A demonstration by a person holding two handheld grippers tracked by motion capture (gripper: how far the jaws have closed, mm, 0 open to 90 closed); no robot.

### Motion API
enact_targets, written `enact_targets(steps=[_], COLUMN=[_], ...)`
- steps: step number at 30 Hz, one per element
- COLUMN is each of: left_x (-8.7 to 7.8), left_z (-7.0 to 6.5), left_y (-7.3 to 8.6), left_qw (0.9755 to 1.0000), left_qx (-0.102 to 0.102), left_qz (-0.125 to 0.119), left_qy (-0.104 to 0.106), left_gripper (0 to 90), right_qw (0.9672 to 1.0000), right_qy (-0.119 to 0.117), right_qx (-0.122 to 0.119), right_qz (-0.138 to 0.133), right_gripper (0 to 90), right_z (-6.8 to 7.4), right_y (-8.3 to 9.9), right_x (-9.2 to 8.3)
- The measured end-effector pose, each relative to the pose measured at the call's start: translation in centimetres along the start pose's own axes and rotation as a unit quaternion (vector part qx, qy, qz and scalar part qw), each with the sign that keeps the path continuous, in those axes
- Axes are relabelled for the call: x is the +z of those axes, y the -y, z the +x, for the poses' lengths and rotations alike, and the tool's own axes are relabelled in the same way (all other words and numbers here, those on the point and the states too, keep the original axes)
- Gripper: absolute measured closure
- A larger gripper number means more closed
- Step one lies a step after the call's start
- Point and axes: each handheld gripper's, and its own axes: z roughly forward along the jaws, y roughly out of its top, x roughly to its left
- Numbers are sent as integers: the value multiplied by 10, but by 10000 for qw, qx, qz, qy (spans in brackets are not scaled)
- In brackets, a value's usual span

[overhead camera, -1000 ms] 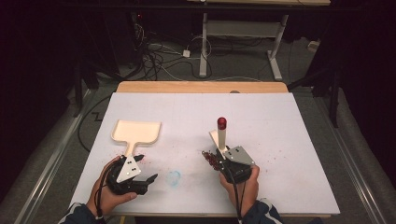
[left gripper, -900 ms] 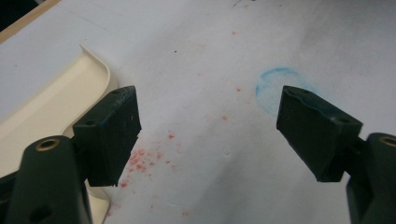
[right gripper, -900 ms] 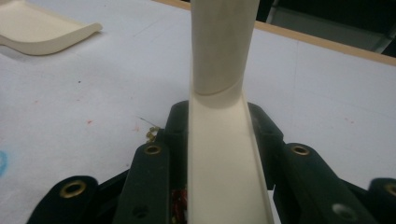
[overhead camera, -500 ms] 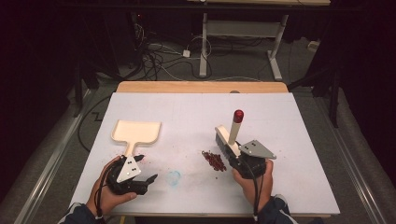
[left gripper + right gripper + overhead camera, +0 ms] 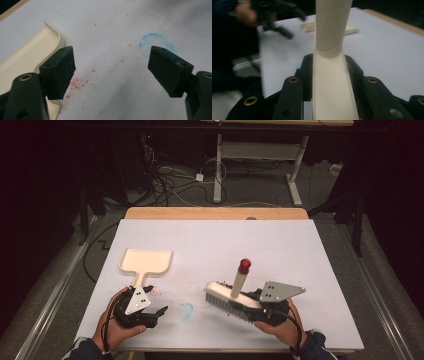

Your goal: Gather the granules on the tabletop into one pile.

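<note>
My right gripper (image 5: 254,307) is shut on a cream brush (image 5: 227,299) near the table's front right. The brush lies tilted, its bristles facing left and its red-tipped handle (image 5: 243,268) slanting up. In the right gripper view the jaws of the right gripper (image 5: 329,61) clamp the cream brush body (image 5: 332,82). My left gripper (image 5: 157,303) rests open at the front left, just below the cream dustpan (image 5: 147,261). The left gripper (image 5: 111,53) has nothing between its jaws; fine red crumbs (image 5: 75,83) lie beside the dustpan (image 5: 25,57).
A faint blue ring (image 5: 186,310) is drawn on the white table sheet (image 5: 220,245) between the two hands; the ring (image 5: 156,43) also lies ahead of the left jaws. A few dark specks (image 5: 223,283) lie behind the brush. Cables and desk legs (image 5: 220,165) stand beyond the table.
The right hand has carried the brush to the right and a little up, tipping it over so the bristles face left. The dark crumb pile seen earlier is now covered by the brush head. The left hand has stayed put.
</note>
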Motion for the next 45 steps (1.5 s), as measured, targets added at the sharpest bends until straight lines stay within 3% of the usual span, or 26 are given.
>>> enact_targets(steps=[3,7,9,18,20,25,29,32,34,39,45], left_x=[0,0,-1,0,-1,0,-1,-2,-2,-3,-2], left_z=[0,1,1,1,1,0,1,1,1,2,2], left_y=[0,0,0,-1,-1,0,0,0,0,1,1], left_qw=[10000,10000,10000,10000,10000,10000,10000,10000,10000,10000,10000], left_qx=[5,9,-2,-9,-19,-9,-12,3,16,10,23], left_qz=[14,11,-16,-33,-49,-19,-26,-20,-2,-3,24], left_qy=[-1,-14,-11,14,18,33,12,-7,-27,-70,-84], left_gripper=[209,209,210,209,209,209,209,210,209,210,209], right_qw=[9985,9961,9961,9972,9977,9993,9995,9993,9988,9974,9940], right_qy=[-457,-743,-817,-572,-327,-90,-34,154,396,701,1048], right_qx=[-192,-287,-199,-419,-518,-321,-324,-331,-295,-138,173], right_qz=[217,368,286,225,289,184,11,-77,-9,98,276], right_gripper=[673,674,674,674,674,674,674,674,674,673,673], right_z=[11,10,4,-29,-36,-52,-49,-45,-44,-46,-48], right_y=[5,16,21,15,12,10,3,-4,-9,-13,-3], right_x=[11,25,29,37,38,35,24,10,-2,-37,-80])
